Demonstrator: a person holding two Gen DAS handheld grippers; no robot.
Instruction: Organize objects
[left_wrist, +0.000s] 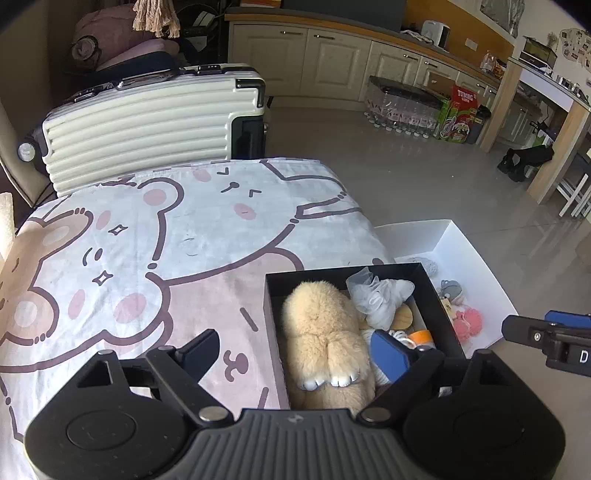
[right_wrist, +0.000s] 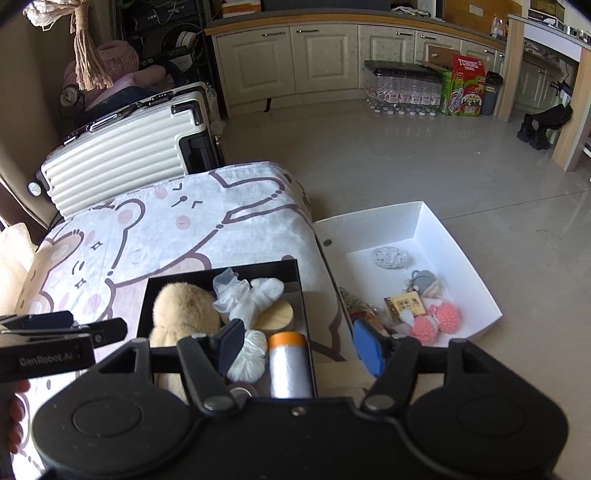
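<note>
**Both grippers open over the black box; contents soft and light**

Left gripper (left_wrist: 299, 354) stands with its jaws spread wide and nothing pressed between the pads; one finger hangs over the bedspread (left_wrist: 147, 240), the other over the black box (left_wrist: 271, 332). We find the right gripper (right_wrist: 299, 347) likewise open and empty, one blue pad above the box interior, the other beyond its right wall.

The black box sits at the near right corner of the bed. Inside we note a tan plush rabbit (left_wrist: 325, 332) filling the left half, a bundle of white gauzy fabric (right_wrist: 247, 299), a round wooden disc (right_wrist: 275, 314) partly under the fabric, a ball of white yarn (right_wrist: 249, 354) and a silver roll with an orange cap (right_wrist: 288, 365). A white tray (right_wrist: 461, 258) on the floor beside the bed holds small knitted charms, pink and grey.

We judge the rabbit light and compressible: best taken across the body, with a deep closure, since fur slides. Fabric and yarn should bunch readily but may snag or trail. The roll looks smooth and stiff; we would grip it across its middle. The disc lies flat and partly covered, so an edge pinch seems awkward until the fabric is lifted.
</note>
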